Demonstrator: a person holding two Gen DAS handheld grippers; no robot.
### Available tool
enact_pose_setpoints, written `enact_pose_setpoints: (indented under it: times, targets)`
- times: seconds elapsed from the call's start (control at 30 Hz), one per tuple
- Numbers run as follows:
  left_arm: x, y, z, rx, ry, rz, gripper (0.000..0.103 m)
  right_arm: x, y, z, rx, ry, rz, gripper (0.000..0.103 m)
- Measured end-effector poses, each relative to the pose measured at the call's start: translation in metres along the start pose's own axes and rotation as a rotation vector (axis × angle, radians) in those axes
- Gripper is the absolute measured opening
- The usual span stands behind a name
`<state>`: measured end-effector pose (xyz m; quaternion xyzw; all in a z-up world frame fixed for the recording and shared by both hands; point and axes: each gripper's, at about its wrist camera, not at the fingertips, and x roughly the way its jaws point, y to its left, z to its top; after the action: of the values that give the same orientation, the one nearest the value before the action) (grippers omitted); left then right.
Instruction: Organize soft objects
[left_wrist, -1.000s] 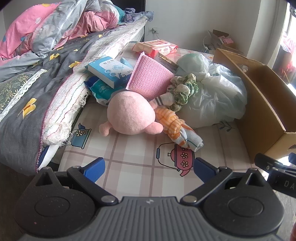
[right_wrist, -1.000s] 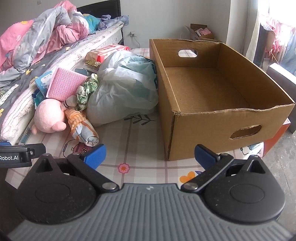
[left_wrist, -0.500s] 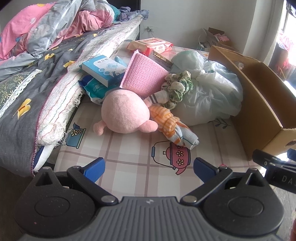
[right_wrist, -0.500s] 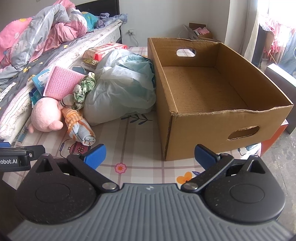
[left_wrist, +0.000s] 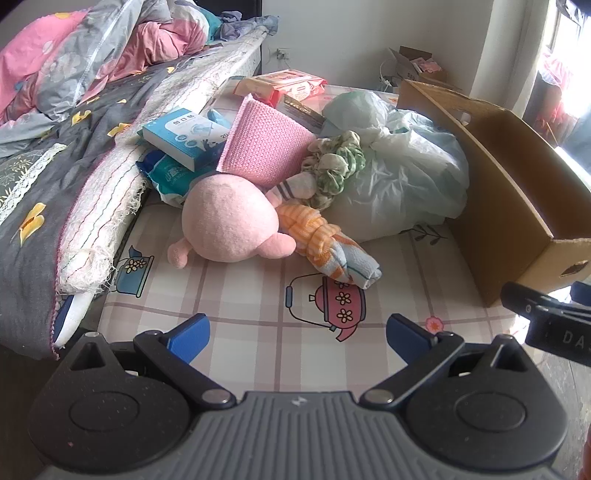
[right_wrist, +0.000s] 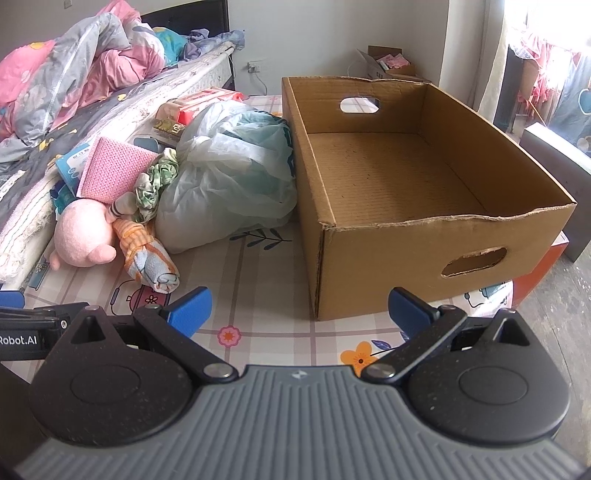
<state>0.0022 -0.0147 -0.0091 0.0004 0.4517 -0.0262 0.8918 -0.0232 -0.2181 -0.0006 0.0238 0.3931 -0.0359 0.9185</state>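
Both my tools hover low over the checked, cartoon-printed mat, fingers spread wide and holding nothing: my left tool (left_wrist: 297, 334) and my right tool (right_wrist: 300, 308). From the left one, the round pink plush toy (left_wrist: 229, 218) lies at eleven o'clock, touching the rolled orange-striped cloth (left_wrist: 327, 245) at twelve. From the right one, the open brown cardboard box (right_wrist: 417, 177) stands at one o'clock.
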Motion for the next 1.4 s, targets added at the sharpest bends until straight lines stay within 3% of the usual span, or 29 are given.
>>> enact_pose_setpoints:
  times: [1.4]
  targets:
    - [-0.001,0.011,0.000,-0.024,-0.022,0.012,0.102,-0.001,0.004,0.000,-0.005,-0.014,0.024,0.102]
